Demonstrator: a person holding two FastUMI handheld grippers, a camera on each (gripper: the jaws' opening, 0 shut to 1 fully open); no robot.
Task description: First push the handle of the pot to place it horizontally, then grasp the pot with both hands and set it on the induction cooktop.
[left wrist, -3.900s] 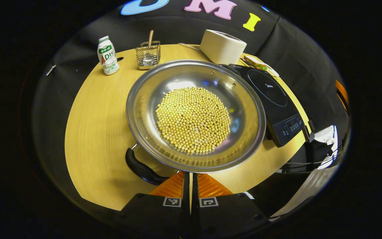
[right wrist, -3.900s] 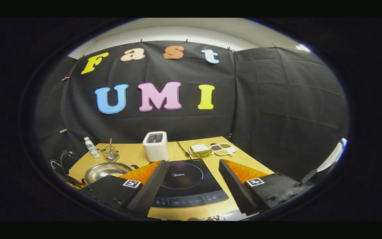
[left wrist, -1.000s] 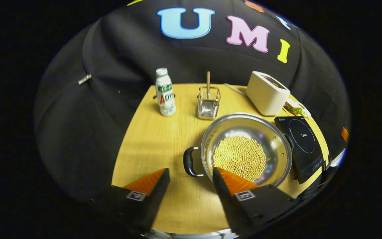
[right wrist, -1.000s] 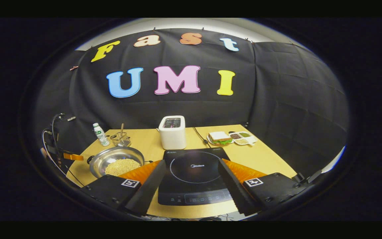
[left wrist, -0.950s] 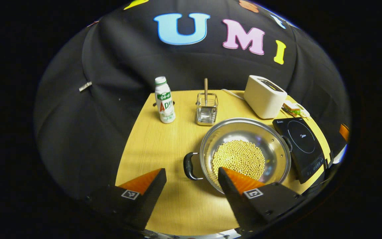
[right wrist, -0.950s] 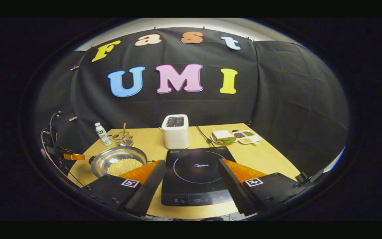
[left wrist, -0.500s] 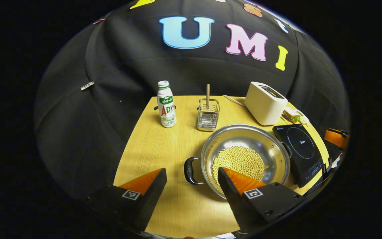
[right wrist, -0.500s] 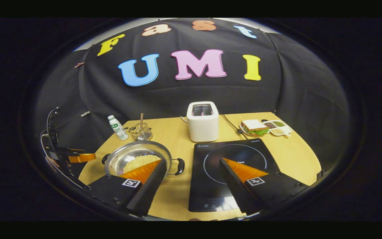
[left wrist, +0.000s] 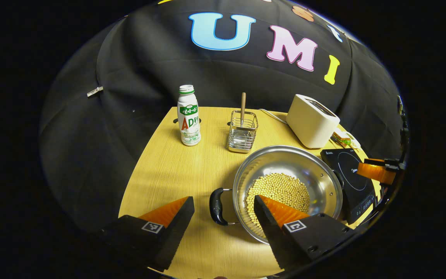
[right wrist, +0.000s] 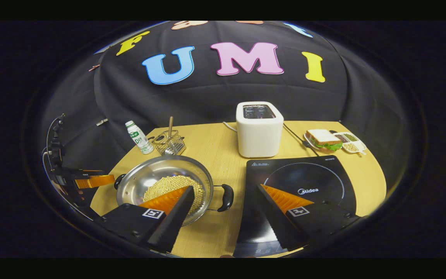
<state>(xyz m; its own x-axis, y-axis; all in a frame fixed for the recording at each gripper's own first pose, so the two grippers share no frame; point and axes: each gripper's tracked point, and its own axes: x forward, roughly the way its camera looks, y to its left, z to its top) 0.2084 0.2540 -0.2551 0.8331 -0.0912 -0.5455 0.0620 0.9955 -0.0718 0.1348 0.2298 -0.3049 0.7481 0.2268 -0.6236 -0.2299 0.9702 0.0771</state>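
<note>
Pot (left wrist: 287, 185) of yellow beans is sitting on the wooden table (left wrist: 176, 174), just left of the induction cooktop (right wrist: 308, 186) and not on it; its two black handles are pointing sideways, the left handle (left wrist: 216, 201) lying ahead between the left claw's fingers, the right handle (right wrist: 226, 197) lying ahead between the right claw's fingers; the left claw (left wrist: 223, 203) is gaping wide and gripping nothing; the right claw (right wrist: 225, 192) is likewise spread wide and empty; a white toaster (right wrist: 259, 128) is standing behind the cooktop; a drink bottle (left wrist: 187, 115) and a wire holder (left wrist: 242, 131) with a wooden-handled utensil are standing behind the pot; a sandwich (right wrist: 323, 138) is resting at the far right.
</note>
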